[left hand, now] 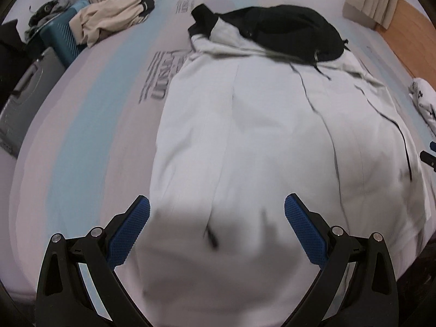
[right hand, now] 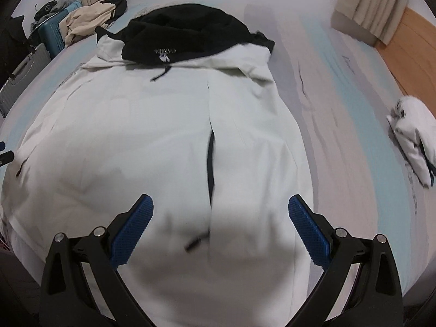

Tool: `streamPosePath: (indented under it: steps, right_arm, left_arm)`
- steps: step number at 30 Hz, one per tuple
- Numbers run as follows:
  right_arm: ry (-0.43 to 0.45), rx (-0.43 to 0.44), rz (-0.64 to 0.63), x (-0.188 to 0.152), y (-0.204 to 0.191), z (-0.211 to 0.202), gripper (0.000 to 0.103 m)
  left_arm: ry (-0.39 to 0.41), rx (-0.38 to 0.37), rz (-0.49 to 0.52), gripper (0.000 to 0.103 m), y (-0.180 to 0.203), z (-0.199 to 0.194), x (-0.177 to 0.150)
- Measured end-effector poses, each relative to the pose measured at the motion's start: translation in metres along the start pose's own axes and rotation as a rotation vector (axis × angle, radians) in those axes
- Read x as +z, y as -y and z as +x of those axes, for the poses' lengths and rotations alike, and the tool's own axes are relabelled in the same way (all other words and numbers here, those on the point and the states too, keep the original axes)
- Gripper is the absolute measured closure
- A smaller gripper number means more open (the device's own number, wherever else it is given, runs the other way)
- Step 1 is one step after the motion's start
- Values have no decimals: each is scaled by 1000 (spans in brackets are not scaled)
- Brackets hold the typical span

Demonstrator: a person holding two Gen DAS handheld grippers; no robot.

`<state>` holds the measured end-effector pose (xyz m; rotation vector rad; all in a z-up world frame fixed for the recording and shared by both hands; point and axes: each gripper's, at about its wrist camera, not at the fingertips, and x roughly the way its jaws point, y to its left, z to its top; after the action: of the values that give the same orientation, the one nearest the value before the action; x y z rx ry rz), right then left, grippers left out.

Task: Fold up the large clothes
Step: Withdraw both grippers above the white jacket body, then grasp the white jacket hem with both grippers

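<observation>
Pale grey jacket with black hood [left hand: 245, 136] [right hand: 152, 125] lies spread on the striped bed [left hand: 81, 136] [right hand: 340, 136]; left claw [left hand: 217, 212] and right claw [right hand: 220, 214] gape, gripping nothing; beige clothes [left hand: 106, 21] drape a teal suitcase [left hand: 64, 41].

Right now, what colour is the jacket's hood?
Black, with a small white logo; the hood shows best in the right wrist view.

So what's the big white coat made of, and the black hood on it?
The white coat looks like a smooth woven shell fabric, matte, maybe nylon or polyester: it lies in broad, soft creases. The black hood looks softer and fuzzier, possibly fleece, though the blur leaves that open.
</observation>
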<state>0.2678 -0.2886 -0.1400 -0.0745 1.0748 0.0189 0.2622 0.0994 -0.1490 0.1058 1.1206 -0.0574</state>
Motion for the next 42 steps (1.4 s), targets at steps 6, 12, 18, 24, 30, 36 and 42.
streamPosePath:
  steps: [6, 12, 18, 24, 30, 36, 42]
  right_arm:
    - [-78, -45, 13, -37, 12, -1, 8]
    - [-131, -70, 22, -61, 21, -3, 8]
    - [-181, -76, -10, -83, 31, 1, 8]
    - [-219, -76, -29, -96, 32, 9, 8]
    - [-247, -25, 32, -105, 38, 18, 8]
    - [-269, 95, 79, -105, 38, 18, 20]
    - [-281, 140, 133, -99, 54, 14, 30]
  left_arm:
    - [-60, 21, -6, 6, -15, 4, -28]
    - [-79, 57, -38, 6, -30, 5, -44]
    - [-106, 52, -87, 6, -49, 13, -58]
    - [-138, -25, -111, 6, -57, 27, -71]
    - [-155, -79, -85, 8, -53, 32, -75]
    - [-164, -91, -37, 35, -40, 27, -75]
    - [-160, -77, -30, 52, -37, 21, -71]
